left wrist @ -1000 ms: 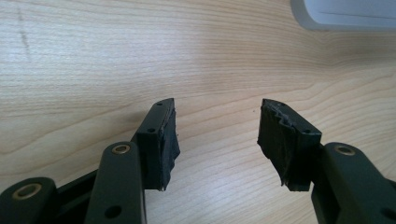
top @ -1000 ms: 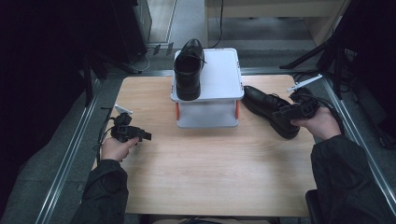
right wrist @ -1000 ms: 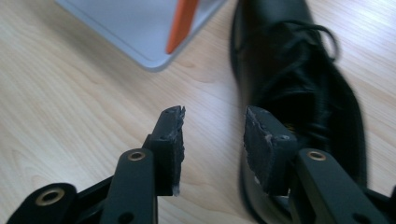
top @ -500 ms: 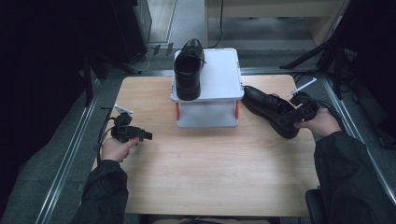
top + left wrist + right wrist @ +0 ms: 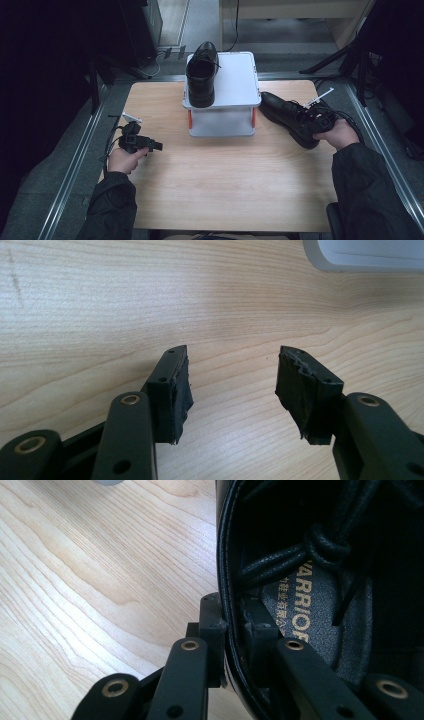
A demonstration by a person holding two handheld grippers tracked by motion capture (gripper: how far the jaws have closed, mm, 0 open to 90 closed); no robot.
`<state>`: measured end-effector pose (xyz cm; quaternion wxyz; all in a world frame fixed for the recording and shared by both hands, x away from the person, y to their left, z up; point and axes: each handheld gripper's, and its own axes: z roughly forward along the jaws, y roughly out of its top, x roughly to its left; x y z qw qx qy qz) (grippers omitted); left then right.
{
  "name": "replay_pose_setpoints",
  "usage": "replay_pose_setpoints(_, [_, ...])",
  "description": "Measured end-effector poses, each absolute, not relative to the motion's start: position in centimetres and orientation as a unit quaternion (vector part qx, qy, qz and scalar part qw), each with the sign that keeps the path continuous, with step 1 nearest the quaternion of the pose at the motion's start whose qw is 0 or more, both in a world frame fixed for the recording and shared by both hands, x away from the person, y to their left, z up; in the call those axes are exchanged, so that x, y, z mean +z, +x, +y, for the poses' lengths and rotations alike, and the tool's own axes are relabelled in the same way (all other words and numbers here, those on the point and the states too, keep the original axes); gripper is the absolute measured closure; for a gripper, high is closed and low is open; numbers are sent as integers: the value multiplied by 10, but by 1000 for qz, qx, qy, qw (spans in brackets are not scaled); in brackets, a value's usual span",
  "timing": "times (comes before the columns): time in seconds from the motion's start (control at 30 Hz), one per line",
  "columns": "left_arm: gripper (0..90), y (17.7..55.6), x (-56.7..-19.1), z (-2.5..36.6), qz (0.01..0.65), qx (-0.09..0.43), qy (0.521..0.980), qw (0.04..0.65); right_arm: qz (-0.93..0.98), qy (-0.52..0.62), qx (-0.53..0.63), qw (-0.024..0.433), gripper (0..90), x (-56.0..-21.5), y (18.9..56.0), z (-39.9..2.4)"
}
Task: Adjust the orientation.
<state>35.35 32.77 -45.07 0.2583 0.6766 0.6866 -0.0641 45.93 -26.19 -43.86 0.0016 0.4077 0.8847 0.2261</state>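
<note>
A black lace-up shoe lies on the wooden table right of a white box. My right gripper sits at its heel; its jaws have just been closing. In the right gripper view they pinch the shoe's side wall, one jaw outside, one inside the opening, so the right gripper is shut on the shoe. A second black shoe stands on the white box's lid. My left gripper rests low at the table's left, jaws open with bare wood between them, as the left gripper view shows.
The white box has orange clips on its front corners and stands at the table's far middle. Metal rails run along both table sides. Cables trail from each gripper. A corner of the white box shows at the top right of the left gripper view.
My right hand has dropped onto the shoe's heel and its gripper has settled on the shoe's rim. The left hand and both shoes have kept their places.
</note>
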Motion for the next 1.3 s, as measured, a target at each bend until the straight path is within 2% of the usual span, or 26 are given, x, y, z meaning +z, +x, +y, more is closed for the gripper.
replay_pose_setpoints(0.4, [472,354,-450,328,683,-63,680,259,877,430,213,16,856,-431,441,-238])
replay_pose_setpoints(0.7, [473,355,-451,325,682,-63,682,257,832,514,209,-18,851,-433,414,-216])
replay_pose_setpoints(1.0, [473,356,-452,325,681,-64,685,252,818,542,188,-45,850,-423,417,-203])
replay_pose_setpoints(1.3, [473,355,-451,324,680,-65,685,251,812,556,168,-53,837,-425,419,-184])
